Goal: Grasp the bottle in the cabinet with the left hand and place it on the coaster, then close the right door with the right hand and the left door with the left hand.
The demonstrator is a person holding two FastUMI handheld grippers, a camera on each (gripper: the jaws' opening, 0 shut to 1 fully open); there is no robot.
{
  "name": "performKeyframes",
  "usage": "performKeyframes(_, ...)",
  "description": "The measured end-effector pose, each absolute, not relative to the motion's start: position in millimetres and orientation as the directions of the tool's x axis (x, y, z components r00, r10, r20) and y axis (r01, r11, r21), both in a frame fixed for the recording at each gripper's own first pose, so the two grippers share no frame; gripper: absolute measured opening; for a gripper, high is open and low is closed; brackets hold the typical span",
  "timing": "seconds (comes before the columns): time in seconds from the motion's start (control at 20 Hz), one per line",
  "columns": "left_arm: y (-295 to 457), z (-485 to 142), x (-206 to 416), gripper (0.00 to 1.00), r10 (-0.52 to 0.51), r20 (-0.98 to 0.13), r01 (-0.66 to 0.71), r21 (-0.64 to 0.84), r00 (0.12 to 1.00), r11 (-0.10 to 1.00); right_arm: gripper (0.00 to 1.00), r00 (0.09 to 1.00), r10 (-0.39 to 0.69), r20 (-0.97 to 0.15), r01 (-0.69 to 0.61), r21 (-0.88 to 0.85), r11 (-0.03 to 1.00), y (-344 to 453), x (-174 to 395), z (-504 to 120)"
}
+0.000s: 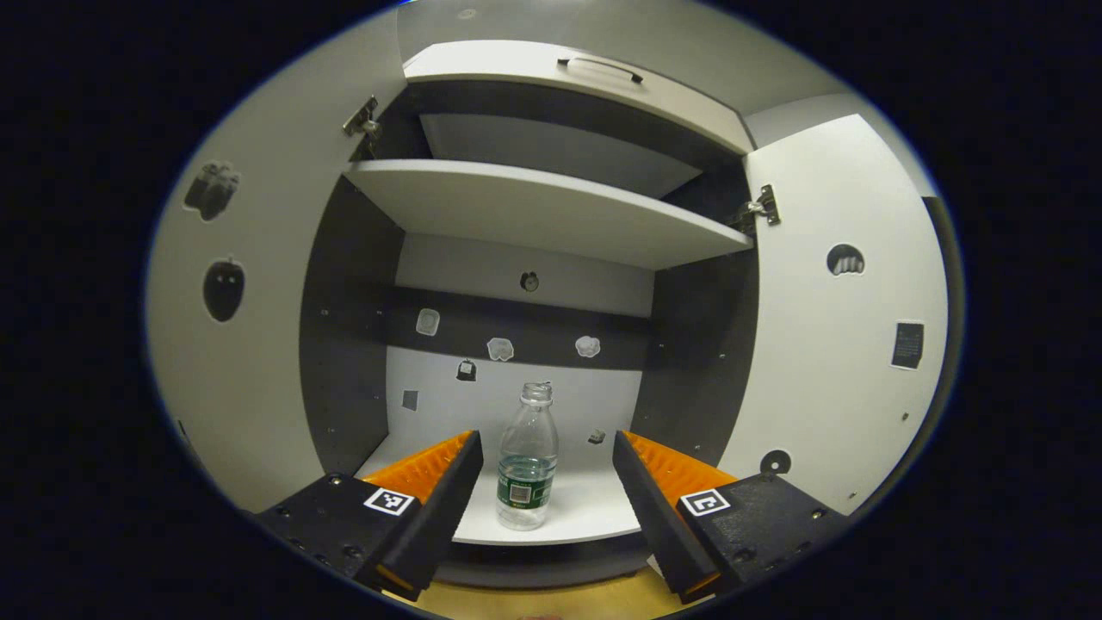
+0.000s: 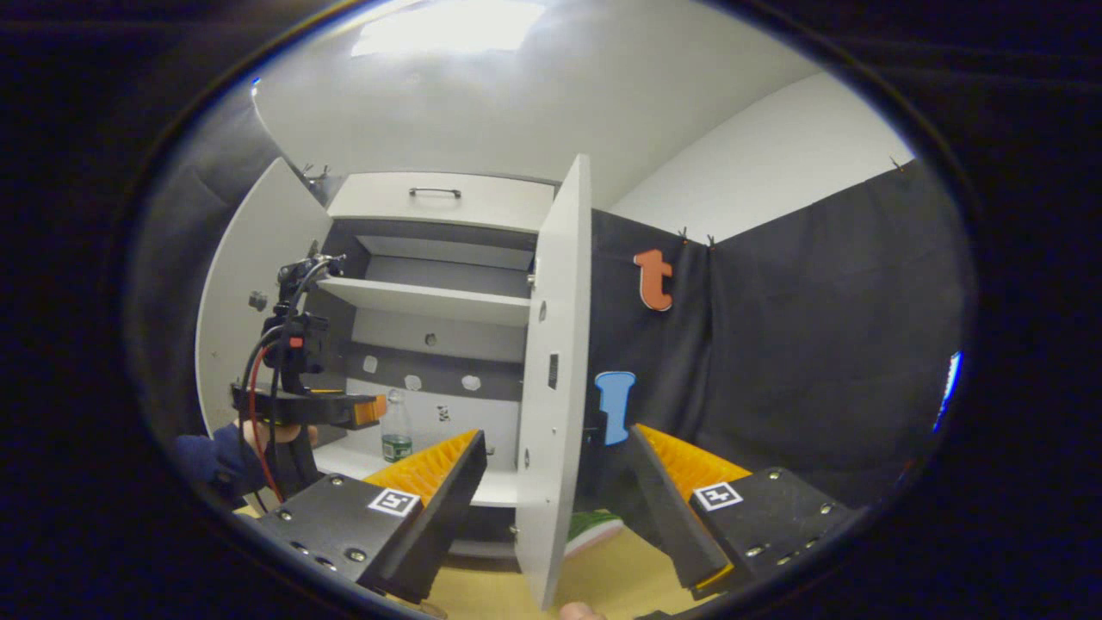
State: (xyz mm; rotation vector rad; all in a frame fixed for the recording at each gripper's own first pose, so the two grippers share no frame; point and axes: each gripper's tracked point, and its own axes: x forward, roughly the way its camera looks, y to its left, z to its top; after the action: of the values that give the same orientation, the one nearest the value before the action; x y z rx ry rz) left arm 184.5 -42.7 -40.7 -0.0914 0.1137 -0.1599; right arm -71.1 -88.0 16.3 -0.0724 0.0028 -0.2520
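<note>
1. Left claw [image 1: 544, 495]: fingers spread wide, empty, framing the bottle from the front without touching it. Judged lined up for the first step, the grasp, which is not yet made. In the right gripper view the same claw [image 2: 366, 411] shows from the side, held by a hand in a dark sleeve [image 2: 245, 443] in front of the open cabinet.

2. Right claw [image 2: 551, 482]: fingers spread, empty, one on either side of the right door's free edge, not pressing on it. Probably waiting there because that door is its later job.

3. Surface [image 2: 603, 568]: pale wood, seen as a strip below the cabinet. A green item [image 2: 594, 527] lies on it just behind the right door; possibly the coaster, but I cannot tell.

4. Water bottle [image 1: 527, 461]: clear plastic, green label, no cap visible, nearly empty. Stands upright near the front edge of the cabinet's bottom shelf [image 1: 585, 508], roughly central, nothing else beside it.

5. Cabinet: white, dark grey interior. Left door [image 1: 232, 344] and right door [image 1: 835, 344] both swung fully open, leaving the bottle free to reach. Upper shelf [image 1: 551, 211] bare. Small stickers on back panel and doors. A closed compartment with a handle [image 1: 600, 67] on top.

6. Room: black cloth booth wall [image 2: 818, 344] to the right, white wall above it.
</note>
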Motion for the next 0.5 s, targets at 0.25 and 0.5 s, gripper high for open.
performKeyframes(0.25,-45.9,-74.8,249.8,0.96,-0.127,-0.174,0.12,-0.049,0.976,0.991,0.96,0.927,-0.375,-0.021,0.372,-0.076,0.925,-127.9,-95.6,6.0)
performKeyframes(0.5,-38.6,-104.1,287.9,0.96,-0.066,-0.237,0.064,-0.016,0.969,0.998,1.0,0.896,-0.442,-0.04,0.44,-0.061,0.896,-150.3,-105.9,-5.2)
